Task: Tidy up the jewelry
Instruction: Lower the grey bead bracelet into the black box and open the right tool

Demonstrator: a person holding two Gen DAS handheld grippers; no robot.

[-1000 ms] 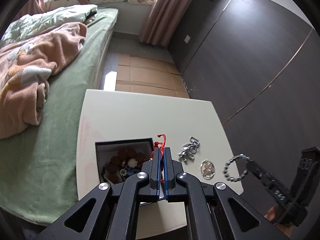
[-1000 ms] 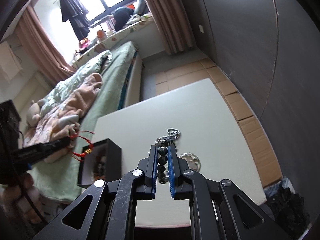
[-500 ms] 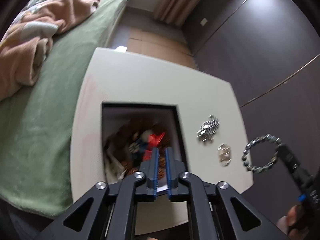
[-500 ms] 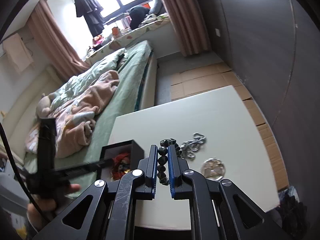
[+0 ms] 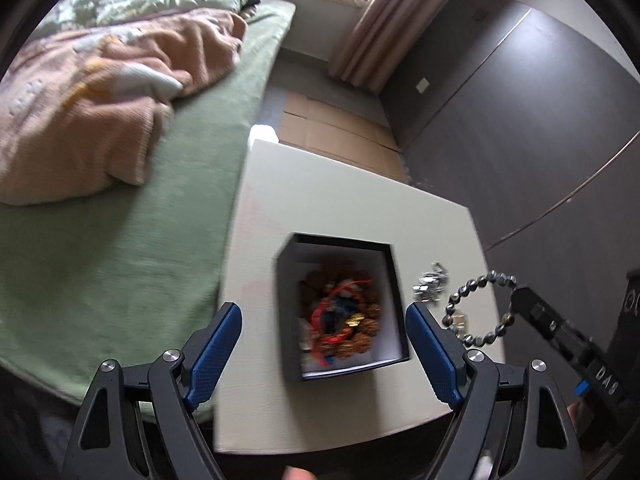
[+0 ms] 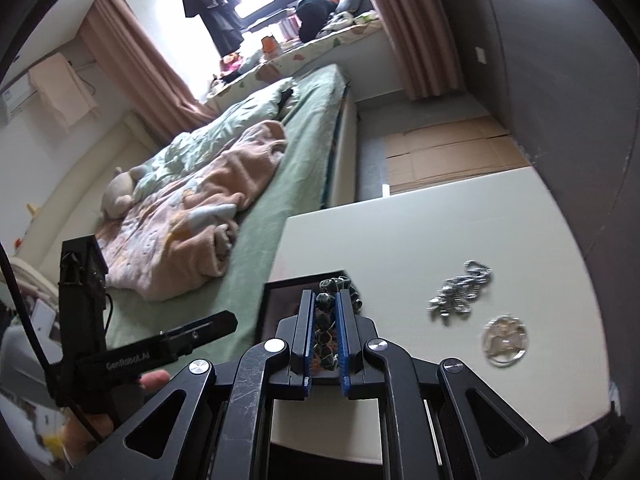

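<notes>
The black square box (image 5: 394,280) has a white lining and stands on the smooth white table (image 5: 352,192). Inside it lie brown knobbly beads (image 5: 368,312) tangled with a red cord (image 5: 320,314). The left gripper (image 5: 324,356) hangs above the box; its jaws have just been opening, wide now, with nothing between them. The right gripper (image 6: 325,336) is closed on a bracelet of dark faceted beads (image 5: 472,292), held just right of the box. Further right of the box on the table lie a silver chain (image 6: 460,290) and a round clear pendant (image 6: 505,342).
</notes>
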